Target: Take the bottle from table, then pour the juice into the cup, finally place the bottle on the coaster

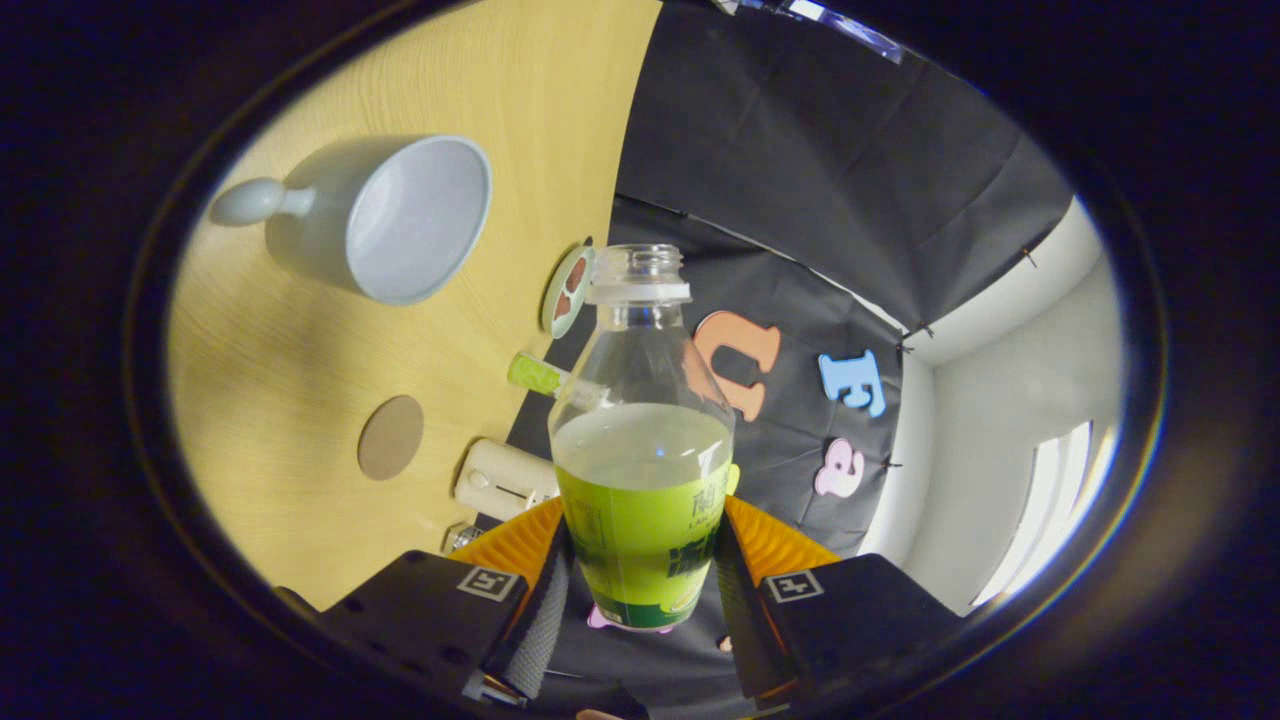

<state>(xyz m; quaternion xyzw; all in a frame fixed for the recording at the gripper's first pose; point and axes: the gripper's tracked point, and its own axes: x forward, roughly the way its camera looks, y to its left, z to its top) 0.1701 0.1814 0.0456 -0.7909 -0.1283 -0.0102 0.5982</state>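
Note:
My gripper [640, 560] is shut on a clear bottle [640, 420] with a green label, gripping it low on the label. The bottle has no cap and green juice fills roughly its lower half. It is held in the air, off the wooden table [300, 340], which runs along the left of the bottle in this rolled view. A pale blue-grey cup [400, 220] with a knob handle stands on the table beyond and left of the bottle's mouth; its inside looks pale. A round brown coaster [391, 437] lies on the table nearer the left finger.
A small round patterned disc [567, 290] sits at the table's edge just left of the bottle's neck. A green tube [535, 373] and a cream device [500, 480] lie near that edge, close to the left finger. The booth's black cloth wall [820, 160] stands behind.

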